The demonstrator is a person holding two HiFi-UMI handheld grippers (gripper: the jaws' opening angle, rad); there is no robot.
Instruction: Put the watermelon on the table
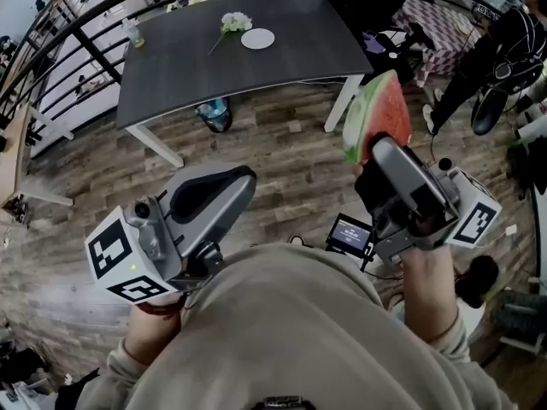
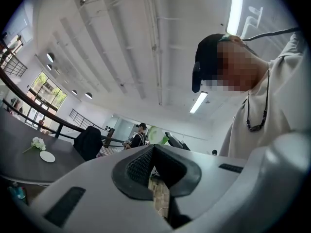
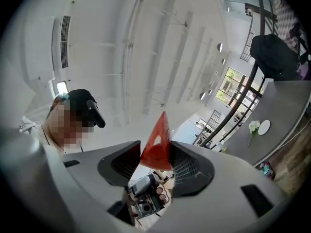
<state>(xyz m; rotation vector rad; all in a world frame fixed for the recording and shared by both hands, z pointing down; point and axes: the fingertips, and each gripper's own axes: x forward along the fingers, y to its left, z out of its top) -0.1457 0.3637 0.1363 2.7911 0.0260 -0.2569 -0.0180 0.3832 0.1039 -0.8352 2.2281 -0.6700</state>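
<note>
Watermelon slice (image 1: pixel 374 109) clamped in the jaws of my right gripper (image 1: pixel 380 152), sticking out toward the dark table (image 1: pixel 197 58), short of its near right corner; my left gripper (image 1: pixel 229 186), closed and empty, sits farther back.

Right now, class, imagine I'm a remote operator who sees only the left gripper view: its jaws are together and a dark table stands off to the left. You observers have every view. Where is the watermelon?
Observer: The watermelon slice is held up in the right gripper.
Operator: Is it gripped, or just resting there?
Observer: Gripped. The right gripper view shows its red flesh pinched between both pads.
Operator: Is it on the table yet?
Observer: No. In the head view the slice is in the air above wooden floor, not resting on the table.
</note>
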